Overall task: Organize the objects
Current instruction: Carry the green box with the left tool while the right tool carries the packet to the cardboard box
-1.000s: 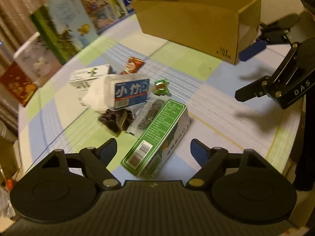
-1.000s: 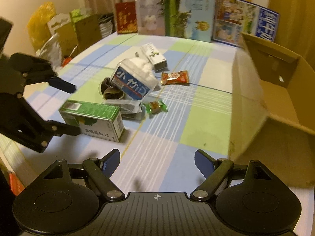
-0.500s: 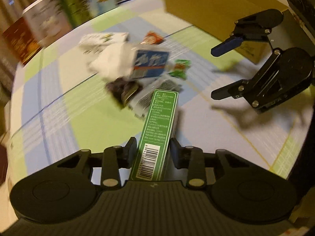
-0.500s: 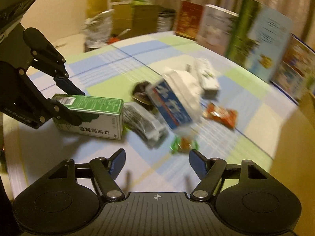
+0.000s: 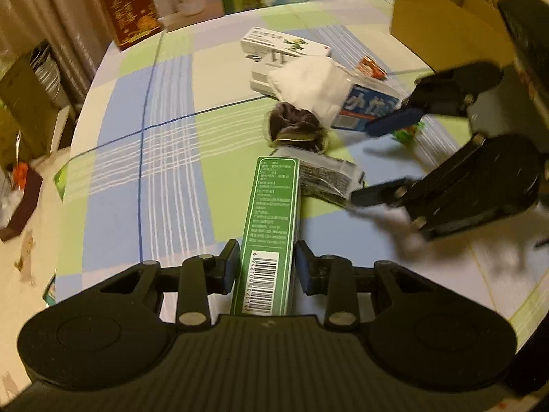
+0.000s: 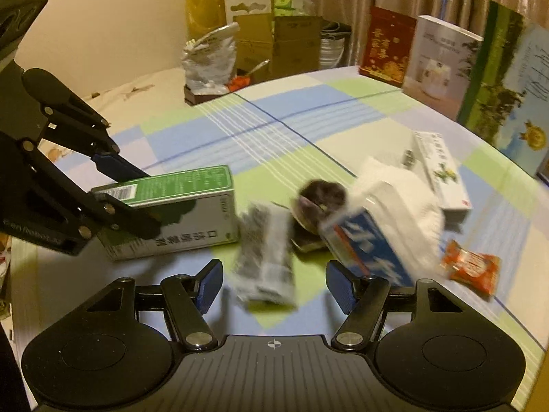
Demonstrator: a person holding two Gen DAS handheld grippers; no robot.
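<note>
Since second ago left gripper (image 5: pixel 267 266) closed onto green box (image 5: pixel 272 219) — pads pressing its sides. Right gripper (image 6: pixel 272 281) half-open, jaws closing — grey sachet (image 6: pixel 266 261) between, untouched.

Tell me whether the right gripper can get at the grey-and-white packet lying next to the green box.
Probably yes. The right gripper has its closing jaws either side of the grey-and-white packet, with nothing lying over it. The left gripper is clamped on the green box beside it, clear of that approach.

Grey packet (image 6: pixel 266 271) between closing jaws
</note>
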